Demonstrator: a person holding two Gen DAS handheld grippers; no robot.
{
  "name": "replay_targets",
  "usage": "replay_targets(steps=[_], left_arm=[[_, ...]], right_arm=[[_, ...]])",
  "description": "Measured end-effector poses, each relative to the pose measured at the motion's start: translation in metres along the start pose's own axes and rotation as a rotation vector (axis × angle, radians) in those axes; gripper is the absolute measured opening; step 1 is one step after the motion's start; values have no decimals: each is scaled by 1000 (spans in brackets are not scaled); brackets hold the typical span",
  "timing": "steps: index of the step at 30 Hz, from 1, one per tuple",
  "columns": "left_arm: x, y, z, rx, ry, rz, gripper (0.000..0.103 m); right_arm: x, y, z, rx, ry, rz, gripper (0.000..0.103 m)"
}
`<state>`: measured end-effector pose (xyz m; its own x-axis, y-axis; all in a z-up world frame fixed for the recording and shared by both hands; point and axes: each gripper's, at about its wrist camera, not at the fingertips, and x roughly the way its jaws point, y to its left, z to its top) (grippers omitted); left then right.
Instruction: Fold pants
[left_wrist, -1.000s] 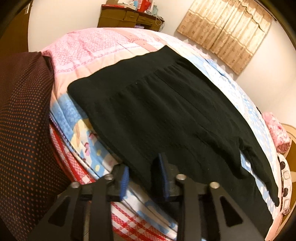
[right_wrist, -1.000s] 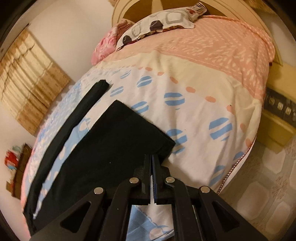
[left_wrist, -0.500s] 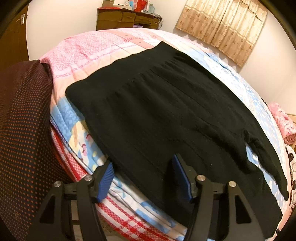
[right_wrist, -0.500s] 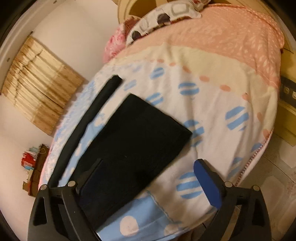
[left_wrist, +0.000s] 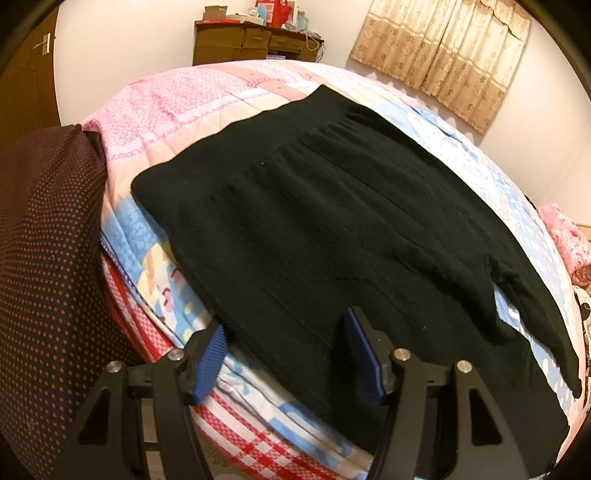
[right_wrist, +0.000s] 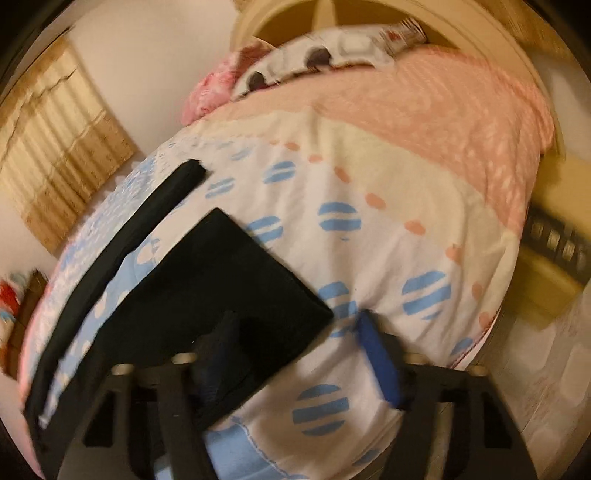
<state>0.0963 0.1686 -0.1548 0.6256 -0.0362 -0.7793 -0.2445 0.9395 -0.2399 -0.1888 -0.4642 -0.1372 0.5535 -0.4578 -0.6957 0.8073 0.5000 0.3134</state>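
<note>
Black pants (left_wrist: 332, 221) lie flat on the patchwork quilt (left_wrist: 184, 110), waistband at the far left, legs running off to the right. My left gripper (left_wrist: 284, 347) stands open at the near side seam; the pants' edge lies between its blue pads (left_wrist: 212, 350) without being pinched. In the blurred right wrist view, the near leg's hem (right_wrist: 221, 288) lies on the quilt (right_wrist: 406, 184) and the far leg (right_wrist: 129, 251) stretches beside it. My right gripper (right_wrist: 295, 332) straddles the hem's near corner. Its jaws are closing and the pads are still apart from the cloth.
Dark red-dotted fabric (left_wrist: 44, 258) fills the left of the left wrist view, against the bed's edge. A wooden dresser (left_wrist: 255, 44) and curtains (left_wrist: 443, 55) stand beyond the bed. Pillows (right_wrist: 332, 48) lie at the headboard, and tiled floor (right_wrist: 554, 387) shows to the right.
My left jaws spread wider a second ago and have held since. My right gripper went from shut at the hem corner to wide open and has now narrowed around that corner.
</note>
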Motion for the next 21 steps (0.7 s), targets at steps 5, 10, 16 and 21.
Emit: replay_targets(steps=[5,10,16,21], left_arm=[[-6,-6,-1,40,-12,-31,16],[-12,8,4,-29,-1,-71,9],[-36,7,12,-5,-78,-110,9],[-43,9,29,-37,-91,-172,9]], right_arm=[[-5,3,2,-48,13,40,9],[-23,2,8,-39,2,99,6],[-51,4,23,37,-40,181,6],[-60,19,41,78,-68,291,6]])
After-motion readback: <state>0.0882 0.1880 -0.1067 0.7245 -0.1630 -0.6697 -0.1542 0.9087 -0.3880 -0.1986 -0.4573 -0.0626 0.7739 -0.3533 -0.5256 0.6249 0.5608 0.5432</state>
